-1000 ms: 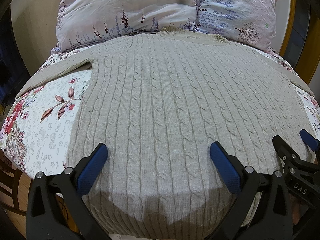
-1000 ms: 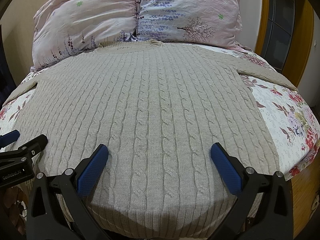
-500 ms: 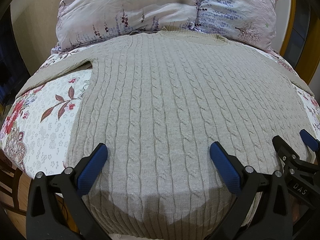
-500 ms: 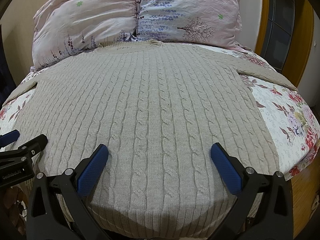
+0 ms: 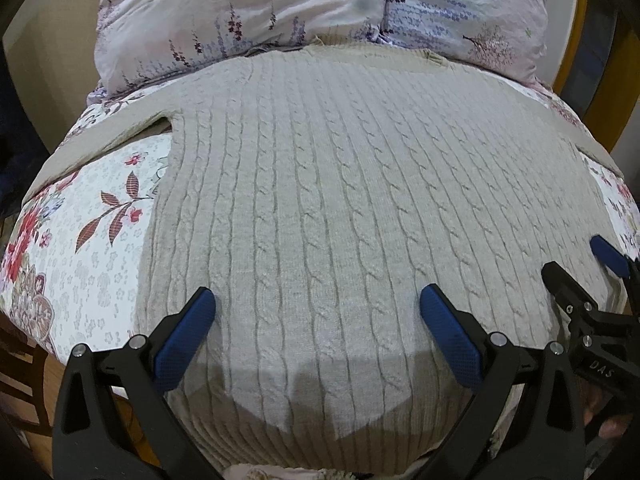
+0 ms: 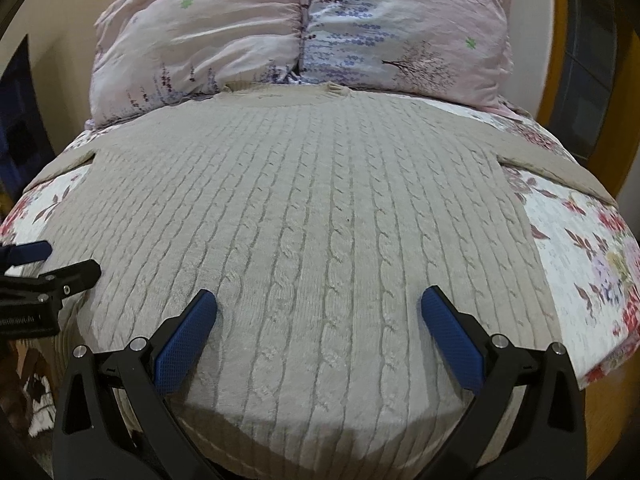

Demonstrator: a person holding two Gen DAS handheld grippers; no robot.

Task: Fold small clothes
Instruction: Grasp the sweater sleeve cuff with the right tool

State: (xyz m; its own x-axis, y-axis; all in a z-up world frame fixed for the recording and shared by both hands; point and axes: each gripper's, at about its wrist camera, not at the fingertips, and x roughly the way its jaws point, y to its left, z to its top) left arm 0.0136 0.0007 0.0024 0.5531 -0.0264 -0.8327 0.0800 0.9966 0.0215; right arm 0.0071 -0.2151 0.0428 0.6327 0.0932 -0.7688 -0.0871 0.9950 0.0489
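Your sweater (image 5: 340, 208) lies flat on the bed (image 5: 92, 240), front up, its neck against the two pillows (image 6: 304, 36) at the far end and its hem hanging over the near edge. One sleeve (image 5: 108, 136) runs out to the left side of the bed and the other sleeve (image 6: 556, 168) to the right. The knit looks smooth across the body, with the cables running straight from neck to hem.

Your left gripper (image 5: 316, 312) hovers over the lower left part of the sweater, its jaws wide apart and holding nothing. Your right gripper (image 6: 318, 312) hovers over the lower right part, its jaws just as wide and also empty. The two sit side by side near the hem: each shows at the edge of the other's view. Neither blue pad (image 5: 184, 332) visibly presses the knit.
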